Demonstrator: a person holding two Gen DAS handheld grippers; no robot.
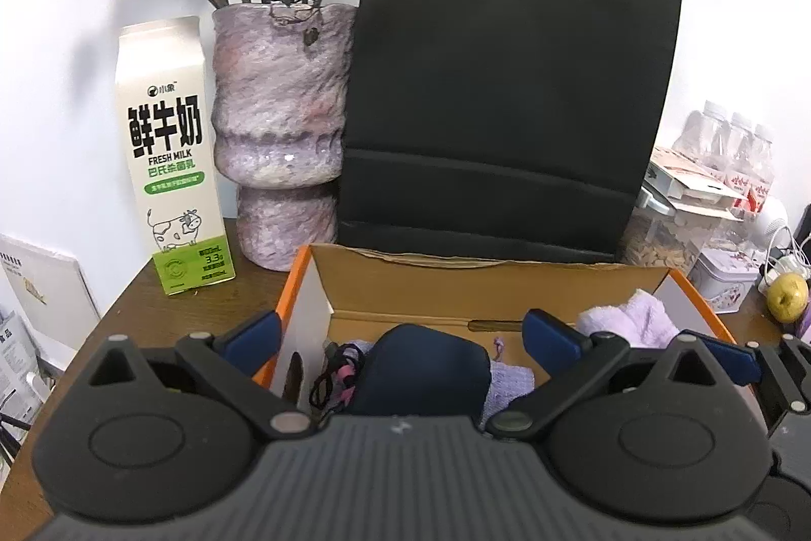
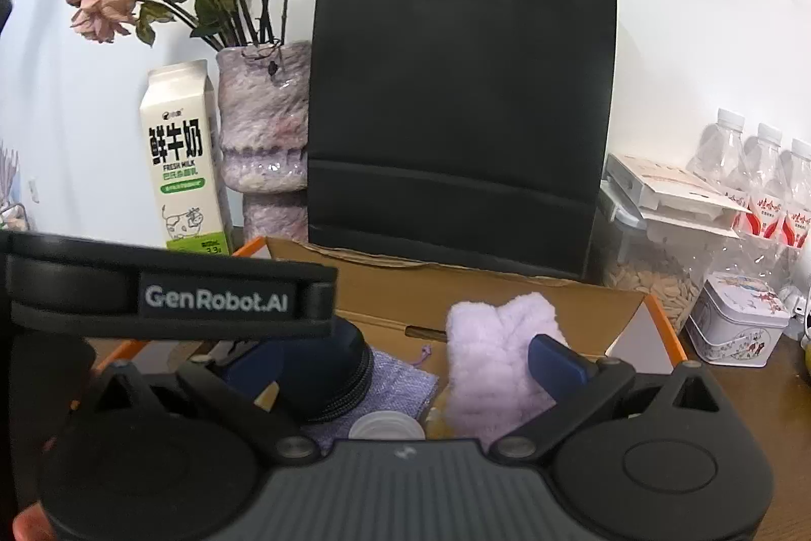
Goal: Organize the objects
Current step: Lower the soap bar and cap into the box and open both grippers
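An open cardboard box [image 1: 456, 282] with orange edges stands on the wooden table. Inside it lie a dark blue zip pouch [image 1: 426, 368], a fluffy lilac cloth [image 1: 633, 318], a lavender woven pouch [image 1: 509, 384] and a black and pink cord [image 1: 337, 371]. My left gripper [image 1: 400, 333] hovers over the box's left half, open, its blue fingers either side of the dark blue pouch without touching it. My right gripper [image 2: 400, 363] is open over the right half, one finger beside the lilac cloth [image 2: 496, 353]. A white cap [image 2: 388, 427] shows below. The left gripper's body [image 2: 213, 297] hides the right gripper's left finger.
Behind the box stands a tall black paper bag [image 1: 507, 100], with a mottled purple vase [image 1: 279, 125] of dried roses and a milk carton [image 1: 172, 155] to its left. At right are water bottles [image 2: 760, 181], a seed jar [image 2: 654, 272], a white tin [image 2: 735, 318] and a yellow-green fruit [image 1: 785, 295].
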